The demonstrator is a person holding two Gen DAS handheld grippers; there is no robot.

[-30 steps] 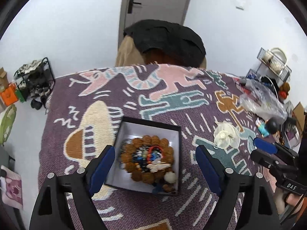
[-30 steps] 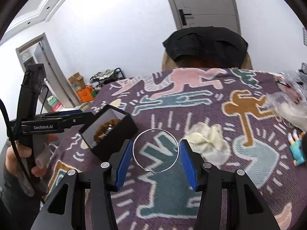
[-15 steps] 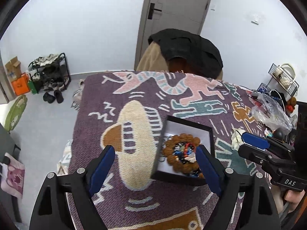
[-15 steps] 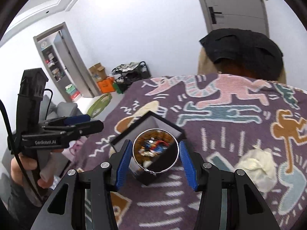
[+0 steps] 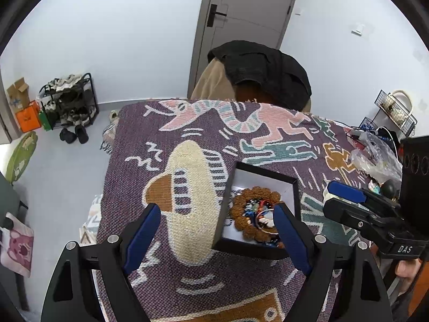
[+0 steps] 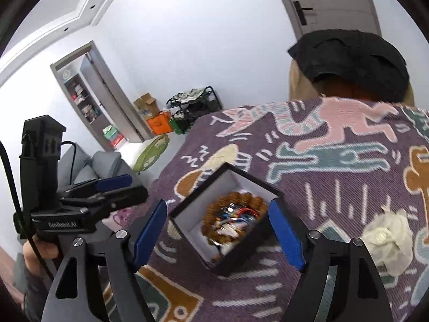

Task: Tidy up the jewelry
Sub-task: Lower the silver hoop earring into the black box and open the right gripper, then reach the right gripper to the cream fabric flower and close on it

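Right tool (image 6: 217, 230), jaws just opened wide and holding nothing, poised over the black box (image 6: 242, 255) on the patterned desk (image 6: 335, 187). Beads (image 6: 233, 217) and a thin ring lie inside. Left tool (image 5: 214, 238), wide open and empty, is near the box's left side.

tools: 2, left tool (image 5: 214, 234), right tool (image 6: 218, 232); black box (image 6: 242, 261): 1; brown bead bracelet (image 6: 236, 197) in box: 1; white crumpled cloth (image 6: 388, 237): 1; patterned blanket (image 5: 187, 134): 1; shoe rack (image 5: 69, 102): 1; door (image 5: 246, 13): 1
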